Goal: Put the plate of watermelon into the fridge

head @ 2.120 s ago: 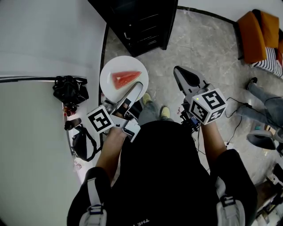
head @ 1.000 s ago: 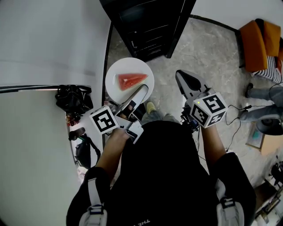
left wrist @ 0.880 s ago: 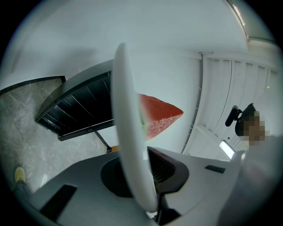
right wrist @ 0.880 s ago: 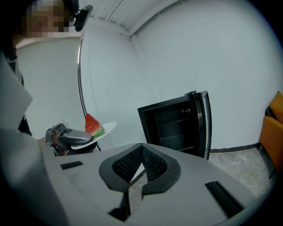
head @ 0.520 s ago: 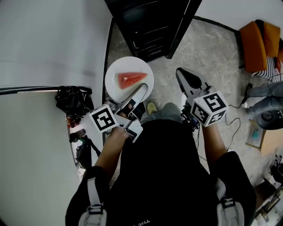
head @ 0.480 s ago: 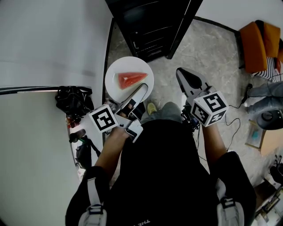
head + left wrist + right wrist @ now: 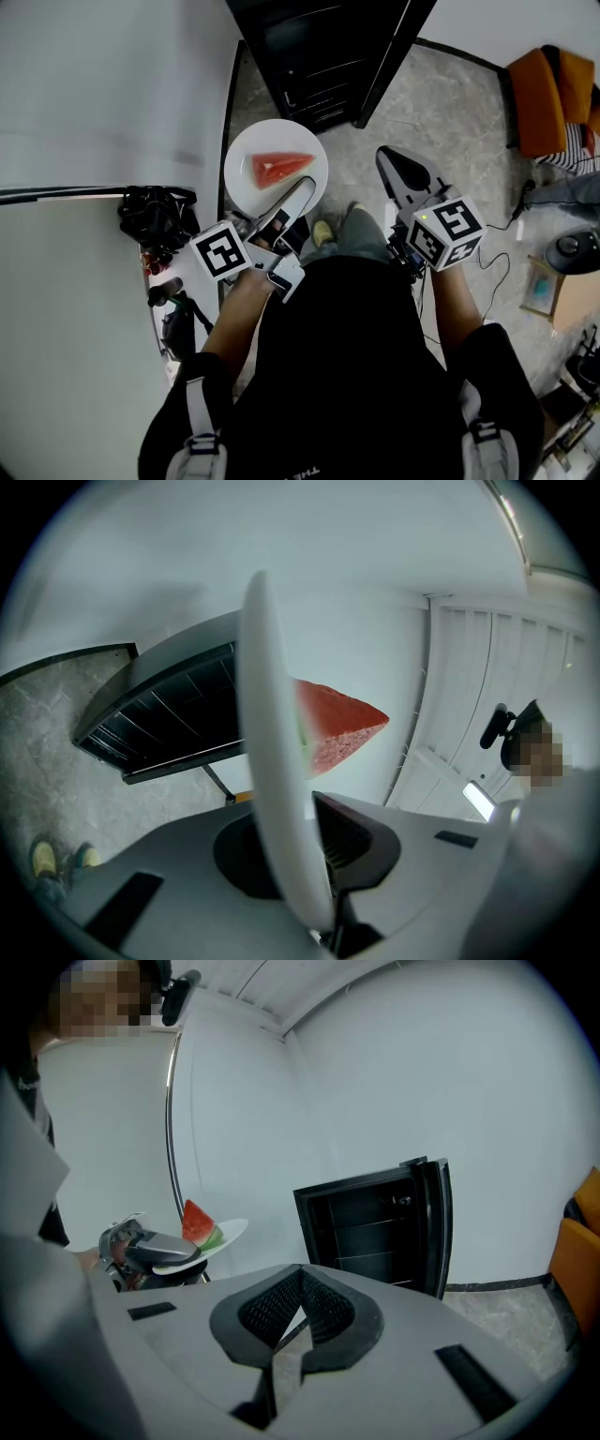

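Black bag [image 7: 155,214], orange seat [image 7: 542,94], grey marbled floor [image 7: 450,122]

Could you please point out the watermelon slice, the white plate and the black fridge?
watermelon slice [image 7: 277,169], head view, its red flesh.
white plate [image 7: 236,178], head view, bare left rim.
black fridge [image 7: 367,1232], right gripper view, open interior.

A sparsely furnished living room rather than a kitchen: bare white walls [image 7: 103,84], a grey marbled tile floor [image 7: 450,122], a small black fridge [image 7: 319,56] standing open on the floor by the wall, an orange upholstered seat [image 7: 548,89], and a loose black cable [image 7: 506,234] and brown cardboard box [image 7: 577,305] on the floor
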